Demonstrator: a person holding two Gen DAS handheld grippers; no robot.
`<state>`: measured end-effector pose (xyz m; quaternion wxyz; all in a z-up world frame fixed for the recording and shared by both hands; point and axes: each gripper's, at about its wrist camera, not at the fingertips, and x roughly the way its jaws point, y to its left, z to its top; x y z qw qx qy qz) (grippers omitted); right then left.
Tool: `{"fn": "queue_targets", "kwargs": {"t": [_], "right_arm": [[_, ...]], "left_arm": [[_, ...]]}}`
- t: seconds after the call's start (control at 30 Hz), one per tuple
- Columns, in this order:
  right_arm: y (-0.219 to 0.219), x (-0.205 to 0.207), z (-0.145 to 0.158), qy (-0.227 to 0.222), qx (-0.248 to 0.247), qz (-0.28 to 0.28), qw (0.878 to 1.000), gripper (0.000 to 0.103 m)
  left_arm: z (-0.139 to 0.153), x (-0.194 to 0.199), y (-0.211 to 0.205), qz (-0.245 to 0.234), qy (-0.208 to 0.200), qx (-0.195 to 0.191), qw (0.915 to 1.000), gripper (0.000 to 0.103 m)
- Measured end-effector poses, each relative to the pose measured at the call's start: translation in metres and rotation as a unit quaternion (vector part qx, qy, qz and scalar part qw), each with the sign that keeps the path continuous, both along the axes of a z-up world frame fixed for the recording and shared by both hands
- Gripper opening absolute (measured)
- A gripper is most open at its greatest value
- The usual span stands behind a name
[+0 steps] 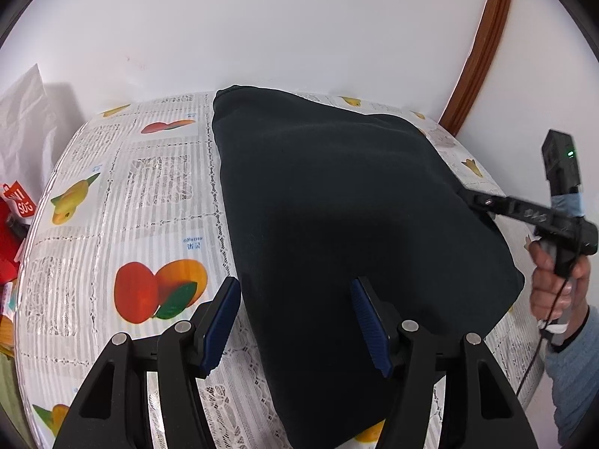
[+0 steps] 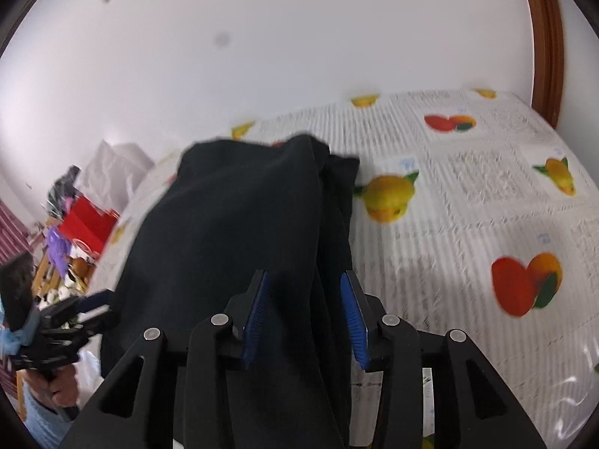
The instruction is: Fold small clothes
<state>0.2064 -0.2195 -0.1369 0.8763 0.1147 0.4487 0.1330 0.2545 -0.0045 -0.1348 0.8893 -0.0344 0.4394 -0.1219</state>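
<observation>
A black garment lies folded on the table with the fruit-print cloth. My left gripper is open, its blue pads either side of the garment's near left edge, just above it. My right gripper reaches in from the right and touches the garment's right edge. In the right wrist view the right gripper is open over the garment, with a fold of cloth lying between the pads. The left gripper shows at the far left beside the garment.
The white wall rises right behind the table. A wooden door frame stands at the back right. Red bags and clutter sit beyond the table's left end. Bare tablecloth lies to the right of the garment.
</observation>
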Motion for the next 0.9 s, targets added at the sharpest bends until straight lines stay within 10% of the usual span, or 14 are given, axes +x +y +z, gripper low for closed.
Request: {"fn": "queue_targets", "kwargs": {"t": [0.1, 0.47, 0.9], "right_arm": [[0.004, 0.005, -0.009, -0.001, -0.008, 0.01, 1.0, 0.008], [-0.002, -0.012, 0.0, -0.028, -0.008, -0.01, 1.0, 0.007], [-0.007, -0.089, 0.032, -0.052, -0.119, -0.034, 0.991, 0.015]], "left_arm": [[-0.002, -0.001, 0.0, 0.005, 0.003, -0.001, 1.0, 0.06], [-0.001, -0.008, 0.0, 0.007, 0.002, 0.006, 1.0, 0.06], [-0.005, -0.055, 0.01, 0.004, 0.003, 0.015, 0.9999, 0.06]]}}
